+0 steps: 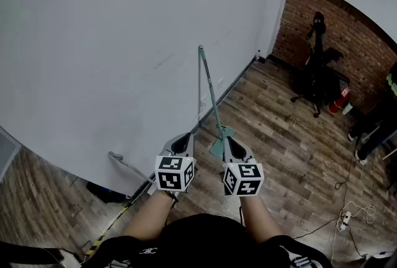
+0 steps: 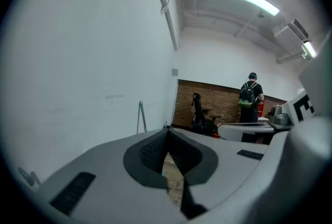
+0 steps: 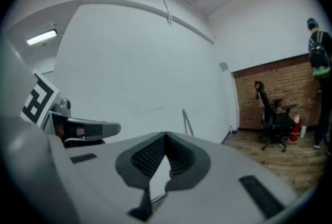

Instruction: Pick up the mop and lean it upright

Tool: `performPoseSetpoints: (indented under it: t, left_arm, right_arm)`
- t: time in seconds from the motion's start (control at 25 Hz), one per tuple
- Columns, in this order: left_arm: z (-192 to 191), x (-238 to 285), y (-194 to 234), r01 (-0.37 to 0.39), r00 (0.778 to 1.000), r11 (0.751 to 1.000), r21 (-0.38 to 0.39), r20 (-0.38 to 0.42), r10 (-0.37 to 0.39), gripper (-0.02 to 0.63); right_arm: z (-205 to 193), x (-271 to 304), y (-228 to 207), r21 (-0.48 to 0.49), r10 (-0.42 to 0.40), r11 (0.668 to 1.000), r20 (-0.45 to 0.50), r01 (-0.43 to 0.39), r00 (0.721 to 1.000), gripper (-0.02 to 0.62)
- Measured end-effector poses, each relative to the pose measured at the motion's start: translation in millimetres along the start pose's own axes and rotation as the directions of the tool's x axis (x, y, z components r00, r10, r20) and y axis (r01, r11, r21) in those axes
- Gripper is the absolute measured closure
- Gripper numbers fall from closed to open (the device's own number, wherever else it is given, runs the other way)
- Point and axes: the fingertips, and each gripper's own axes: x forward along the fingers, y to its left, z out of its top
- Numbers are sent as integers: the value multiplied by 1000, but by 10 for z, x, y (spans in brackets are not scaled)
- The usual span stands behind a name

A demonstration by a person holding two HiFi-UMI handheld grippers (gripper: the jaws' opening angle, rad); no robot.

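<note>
Left tool (image 1: 186, 138), right tool (image 1: 227, 140): jaws together, empty | mop (image 1: 211, 92) leans on wall (image 1: 93, 43), just beyond right tool.

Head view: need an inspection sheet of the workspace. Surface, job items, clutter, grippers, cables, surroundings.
Surface: wood plank floor.
Job's things: mop stands upright, leaning on the white wall, head on the floor.
Clutter: second long-handled tool low by the wall.
Grippers: left gripper and right gripper both shut, holding nothing.
Cables: power strip with cable on the floor, right.
Surroundings: brick wall, office chair, fire extinguisher, person standing far off.
</note>
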Motion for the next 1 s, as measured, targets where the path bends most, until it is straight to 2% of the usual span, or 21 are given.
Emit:
performPoseSetpoints:
  t: [0.32,0.68,1.0]
  left_arm:
    - [25,133,-241,-23,1000,1000,0,-2,23,609]
    - [-82,308,-550,-73,997,997,-29,-13,73,609]
    - [-194,475,-728,-85,995,996,-28,-46,83,609]
  right_arm:
    - [7,-37,-213,5,50,999,-26,-50,998,583]
    - [-34,-160,-493,-47,123,991,-65,-126,990,583]
    - [-22,-230,-754,-38,146,988,-70,-149,987,583]
